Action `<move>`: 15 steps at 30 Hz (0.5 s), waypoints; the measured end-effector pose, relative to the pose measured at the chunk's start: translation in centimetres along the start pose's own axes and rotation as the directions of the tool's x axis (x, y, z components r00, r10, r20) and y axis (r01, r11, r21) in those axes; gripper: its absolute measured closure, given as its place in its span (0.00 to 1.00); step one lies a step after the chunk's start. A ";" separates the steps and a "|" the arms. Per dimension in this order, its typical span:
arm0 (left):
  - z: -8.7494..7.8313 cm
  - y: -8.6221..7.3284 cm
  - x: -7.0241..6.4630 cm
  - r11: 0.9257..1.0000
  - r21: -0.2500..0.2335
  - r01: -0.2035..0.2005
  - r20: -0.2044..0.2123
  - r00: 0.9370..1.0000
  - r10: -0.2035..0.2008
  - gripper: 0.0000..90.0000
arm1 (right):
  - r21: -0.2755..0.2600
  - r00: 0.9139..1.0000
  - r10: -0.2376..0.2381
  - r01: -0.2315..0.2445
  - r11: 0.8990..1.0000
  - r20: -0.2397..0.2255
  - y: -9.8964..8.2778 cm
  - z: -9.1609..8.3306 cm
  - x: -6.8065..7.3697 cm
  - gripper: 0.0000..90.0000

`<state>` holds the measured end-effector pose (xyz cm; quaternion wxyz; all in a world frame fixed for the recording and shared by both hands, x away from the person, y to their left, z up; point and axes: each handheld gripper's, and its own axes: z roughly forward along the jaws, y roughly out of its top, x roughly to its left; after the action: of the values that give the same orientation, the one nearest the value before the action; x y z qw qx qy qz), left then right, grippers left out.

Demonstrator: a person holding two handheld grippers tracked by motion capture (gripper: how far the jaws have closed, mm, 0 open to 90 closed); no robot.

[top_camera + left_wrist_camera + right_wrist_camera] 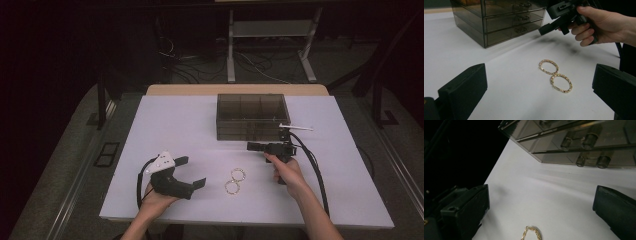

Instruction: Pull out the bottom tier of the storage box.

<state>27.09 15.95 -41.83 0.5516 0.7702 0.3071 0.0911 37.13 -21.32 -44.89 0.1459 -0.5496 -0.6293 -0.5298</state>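
Both grippers hang wide-jawed and empty — the two gold hoop earrings (pixel 235 181) lie touching on the table (pixel 165 125) between the left gripper (pixel 192 171) and the right gripper (pixel 252 146) — the smoky drawer box (pixel 252 116) sits just beyond the right one.

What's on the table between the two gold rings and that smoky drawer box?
Nothing: in the left gripper view, bare white table runs from the rings to the box. The right gripper hangs above it, off to one side.

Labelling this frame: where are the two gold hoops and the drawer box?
nearer hoop (pixel 561 83), left gripper view, on its ring.
farther hoop (pixel 548 66), left gripper view, on its ring.
drawer box (pixel 252 118), high view, front wall.
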 end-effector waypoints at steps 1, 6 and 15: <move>0.0 0.0 0.0 1.000 -0.001 0.002 0.001 1.000 -0.002 0.00 | 0.000 1.000 0.000 0.000 1.000 0.000 0.0 0.0 0.0 0.00; 0.0 0.0 -0.1 1.000 -0.001 0.001 0.002 1.000 -0.001 0.00 | -0.057 0.990 0.132 -0.135 0.989 -0.052 -0.3 0.1 -0.7 0.00; 0.0 0.0 0.0 1.000 0.002 -0.002 0.001 1.000 0.002 0.00 | -0.142 0.969 0.247 -0.246 0.959 -0.015 -0.7 0.1 -1.4 0.01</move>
<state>27.07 15.97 -41.81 0.5508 0.7711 0.3063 0.0909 37.08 -21.93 -46.37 0.1701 -0.6335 -0.5167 -0.5503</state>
